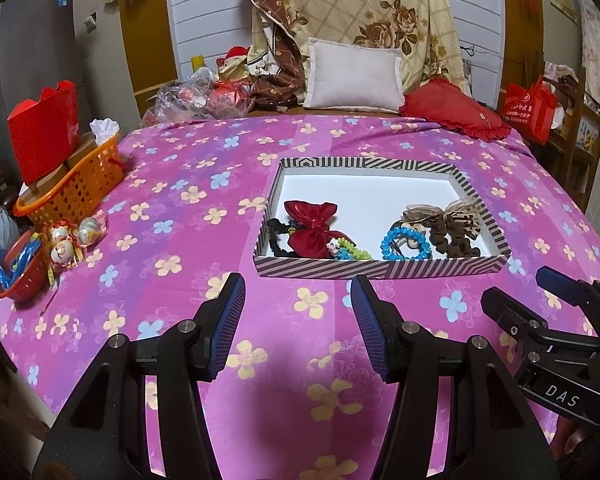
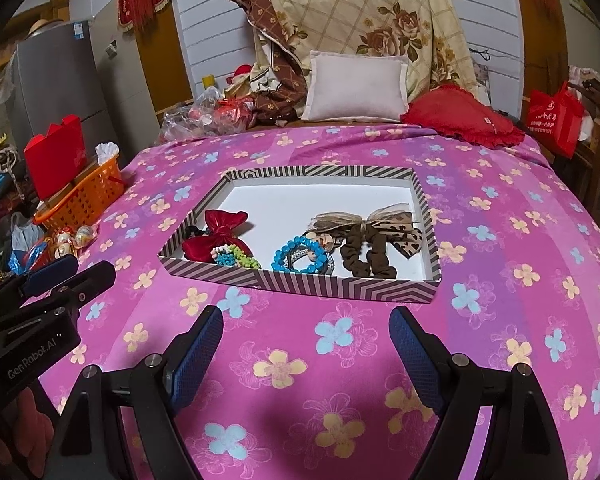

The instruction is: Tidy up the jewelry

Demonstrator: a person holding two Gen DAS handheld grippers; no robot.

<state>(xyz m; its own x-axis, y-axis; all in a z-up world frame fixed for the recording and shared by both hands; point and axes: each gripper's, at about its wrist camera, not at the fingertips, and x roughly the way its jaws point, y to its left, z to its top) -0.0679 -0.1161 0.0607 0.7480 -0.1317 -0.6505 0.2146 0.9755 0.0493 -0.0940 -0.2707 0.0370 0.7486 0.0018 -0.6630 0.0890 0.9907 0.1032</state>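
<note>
Jewelry lay in a striped box on the pink bedspread, just ahead of both tongs. Inside were a red pouch, a blue bead bracelet, a brown scrunchie and a bow. The left tongs and right tongs hung above the bedspread side by side, each with jaws released and grasping nothing.

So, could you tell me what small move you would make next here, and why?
Probably ease the right gripper forward over the striped box toward the brown scrunchie. Both grippers hang open and empty short of the box, and the scrunchie lies at its right end, apart from the blue bracelet, on that gripper's side.
</note>
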